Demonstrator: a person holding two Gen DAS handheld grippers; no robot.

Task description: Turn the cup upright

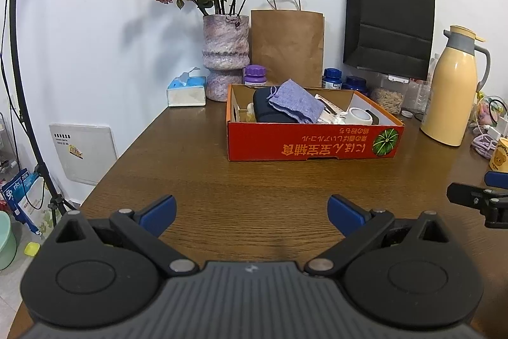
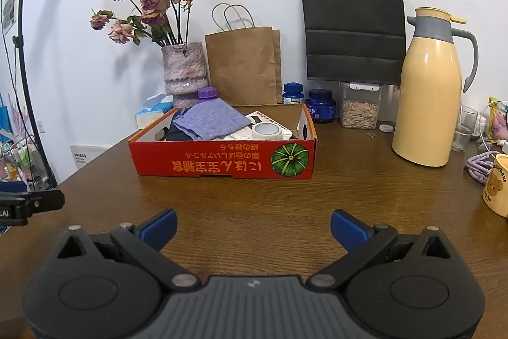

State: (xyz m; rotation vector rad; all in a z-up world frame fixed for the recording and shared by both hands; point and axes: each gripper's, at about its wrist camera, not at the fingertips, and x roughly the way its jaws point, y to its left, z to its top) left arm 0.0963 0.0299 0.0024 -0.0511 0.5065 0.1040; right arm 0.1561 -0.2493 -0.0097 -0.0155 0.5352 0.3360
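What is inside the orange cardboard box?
In the orange box: a purple cloth pouch over a dark item, a white tape roll, papers. Whatever lies beneath is hidden.

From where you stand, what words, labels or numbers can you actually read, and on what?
"butterbear": yellow cup, above its bear drawing; smaller print under the bear is blurred.
Orange Japanese print, upside down: front of the red box, beside a green pumpkin picture; too distorted to quote safely.
".AI": cut-off white letters on the left gripper.
Blue jars: labels too small.
White wall panel: sticker print blurred.
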